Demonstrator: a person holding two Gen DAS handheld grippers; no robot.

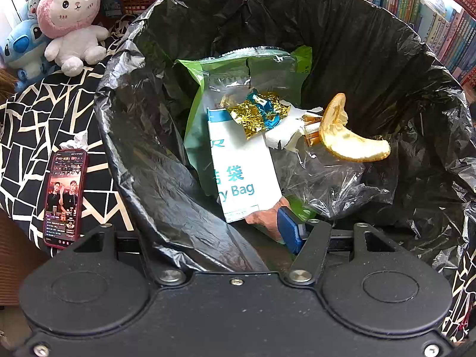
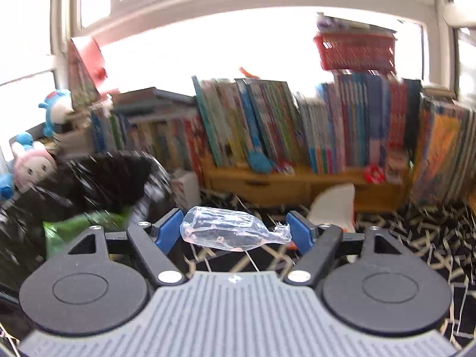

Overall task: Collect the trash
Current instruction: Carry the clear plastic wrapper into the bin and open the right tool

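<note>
A bin lined with a black bag (image 1: pixel 166 178) fills the left wrist view. Inside lie a green and white pouch (image 1: pixel 238 160), a gold and blue foil wrapper (image 1: pixel 255 113), an orange peel (image 1: pixel 342 136) and clear film (image 1: pixel 321 184). My left gripper (image 1: pixel 214 238) straddles the bin's near rim, with one blue finger (image 1: pixel 290 232) inside and the other hidden behind the liner. In the right wrist view my right gripper (image 2: pixel 235 232) is shut on a crumpled clear plastic wrapper (image 2: pixel 232 232), which spans from pad to pad. The bin (image 2: pixel 104 178) shows blurred at the left, lower than the gripper.
A phone (image 1: pixel 65 196) with a lit screen and a crumpled tissue (image 1: pixel 76 141) lie on a black and white patterned cloth (image 1: pixel 38 125) left of the bin. Plush toys (image 1: pixel 71 20) sit behind. Books (image 2: pixel 267 125) line a wooden shelf (image 2: pixel 282 184); a red basket (image 2: pixel 357 50) stands on top.
</note>
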